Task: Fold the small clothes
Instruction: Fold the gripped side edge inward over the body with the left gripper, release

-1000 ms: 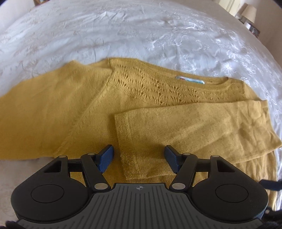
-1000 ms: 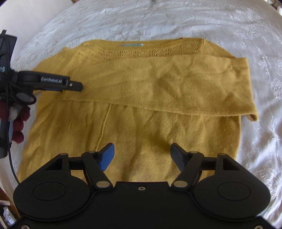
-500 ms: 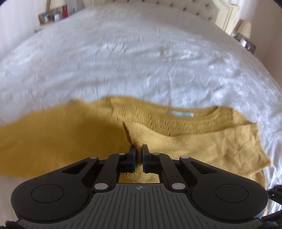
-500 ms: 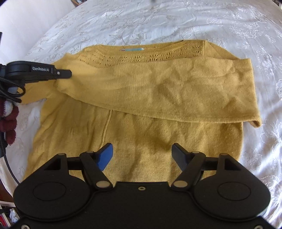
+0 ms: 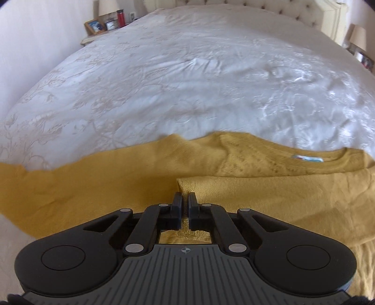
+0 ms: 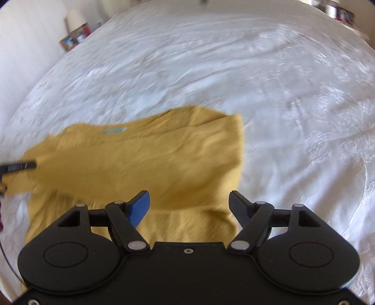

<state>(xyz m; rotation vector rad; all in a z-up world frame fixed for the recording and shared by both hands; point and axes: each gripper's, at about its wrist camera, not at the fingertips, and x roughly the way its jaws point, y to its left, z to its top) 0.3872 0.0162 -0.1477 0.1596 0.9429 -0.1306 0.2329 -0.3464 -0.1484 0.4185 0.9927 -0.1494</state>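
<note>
A mustard yellow knit sweater (image 5: 257,164) lies flat on the white bed, one sleeve (image 5: 281,199) folded across its chest. My left gripper (image 5: 185,201) is shut on the cuff end of that folded sleeve. In the right wrist view the sweater (image 6: 145,169) is blurred by motion. My right gripper (image 6: 189,206) is open and empty over the sweater's lower right part. The left gripper's finger (image 6: 18,167) shows at the left edge, at the sleeve's cuff.
The white embroidered bedspread (image 5: 187,82) spreads far beyond the sweater. A bedside table with a photo frame and a red bottle (image 5: 120,18) stands at the far left. A lamp (image 5: 356,35) stands at the far right by the headboard.
My left gripper has closed on the sleeve cuff and tilted up toward the headboard. My right gripper, still open, has swung up and to the right over the sweater.
</note>
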